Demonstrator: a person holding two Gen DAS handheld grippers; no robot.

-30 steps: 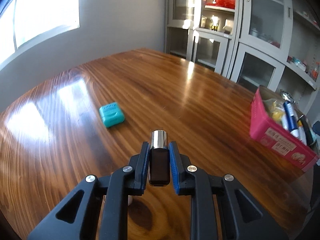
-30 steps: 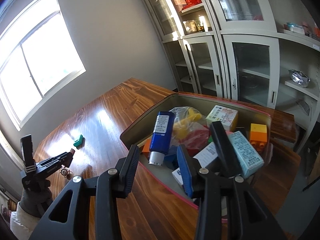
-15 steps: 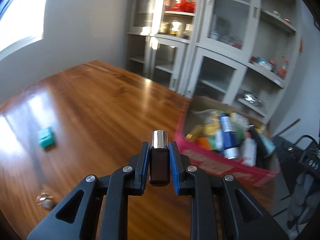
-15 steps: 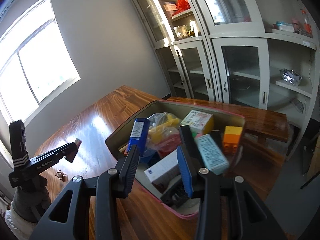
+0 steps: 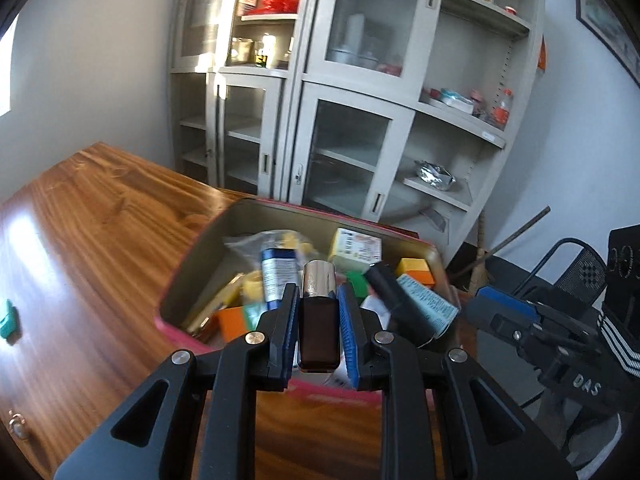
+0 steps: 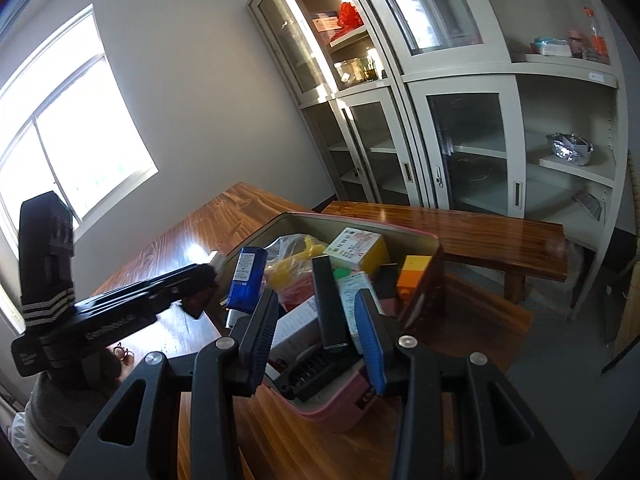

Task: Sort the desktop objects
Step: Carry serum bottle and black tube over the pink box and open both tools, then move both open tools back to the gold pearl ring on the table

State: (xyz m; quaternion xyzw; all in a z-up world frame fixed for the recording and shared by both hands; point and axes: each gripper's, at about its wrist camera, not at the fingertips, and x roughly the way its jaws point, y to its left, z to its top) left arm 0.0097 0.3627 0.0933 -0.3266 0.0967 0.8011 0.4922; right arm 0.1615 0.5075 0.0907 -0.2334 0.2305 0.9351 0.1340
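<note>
Left-wrist view: the left gripper [image 5: 319, 322] clamps a small dark bottle [image 5: 318, 334] with a silver cap [image 5: 319, 278] between its blue-lined pads, cap pointing away, held above the near rim of the pink box [image 5: 224, 346]. The box stands on the wooden table [image 5: 88, 248] and holds a blue tube with a white label [image 5: 278, 268], a yellow carton [image 5: 354, 246], an orange block [image 5: 414, 270] and a teal printed carton [image 5: 426, 304]; their print is too blurred to read. A teal object [image 5: 8, 322] lies at the table's far left. The right gripper's body [image 5: 560, 344], at right, bears the letters "DAS". Right-wrist view: the right gripper [image 6: 320, 320] stands with jaws partly apart, pads clear of the box contents beyond them. Grey glass-door cabinets [image 6: 460, 140] line the far wall.
</note>
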